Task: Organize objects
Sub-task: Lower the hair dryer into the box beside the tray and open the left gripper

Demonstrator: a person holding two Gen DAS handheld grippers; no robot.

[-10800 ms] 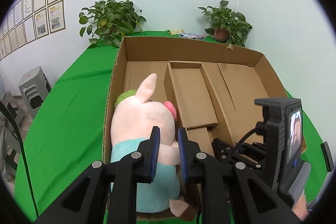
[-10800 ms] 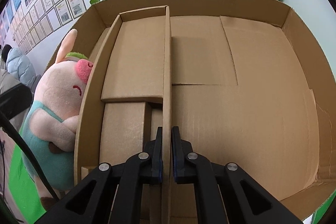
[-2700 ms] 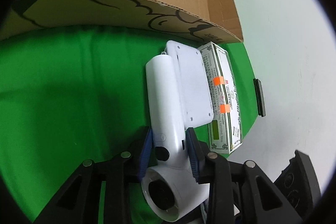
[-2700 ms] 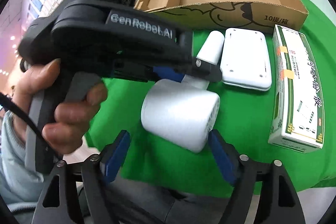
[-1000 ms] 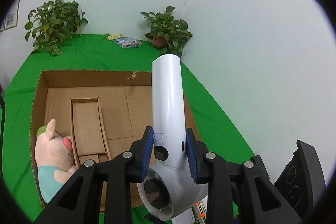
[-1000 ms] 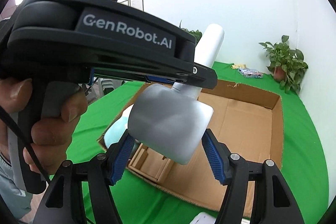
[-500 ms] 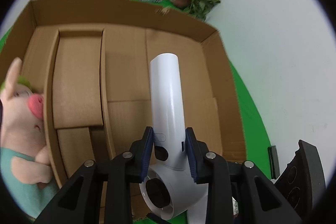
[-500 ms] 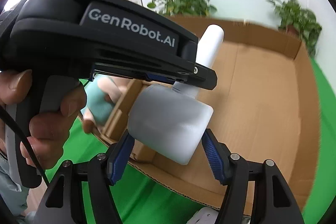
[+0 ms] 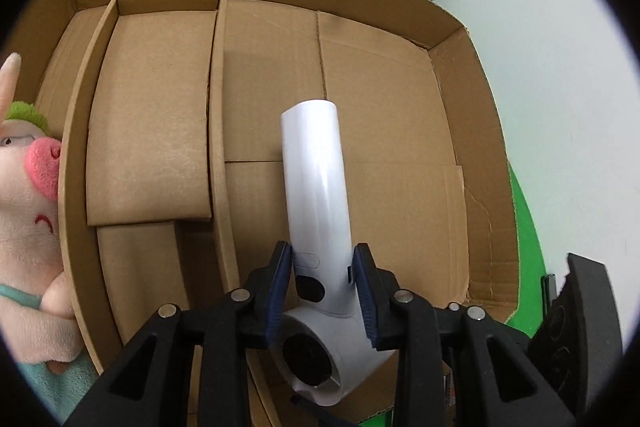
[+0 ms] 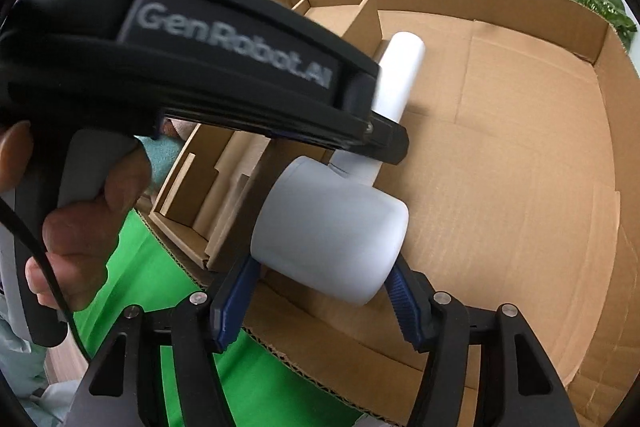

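At centre of the left wrist view, left gripper [image 9: 323,281] closed on handle of white hair dryer [image 9: 316,195] above cardboard box [image 9: 476,131]; plush pig [image 9: 28,211] cut off at left edge. Only from right wrist view, right gripper [image 10: 320,297] pads against dryer barrel, grip unclear; wide bare box floor at right.

A table covered in bright green cloth [image 10: 132,291] carries a large, shallow, open brown cardboard box [image 9: 400,99] resting directly on it.
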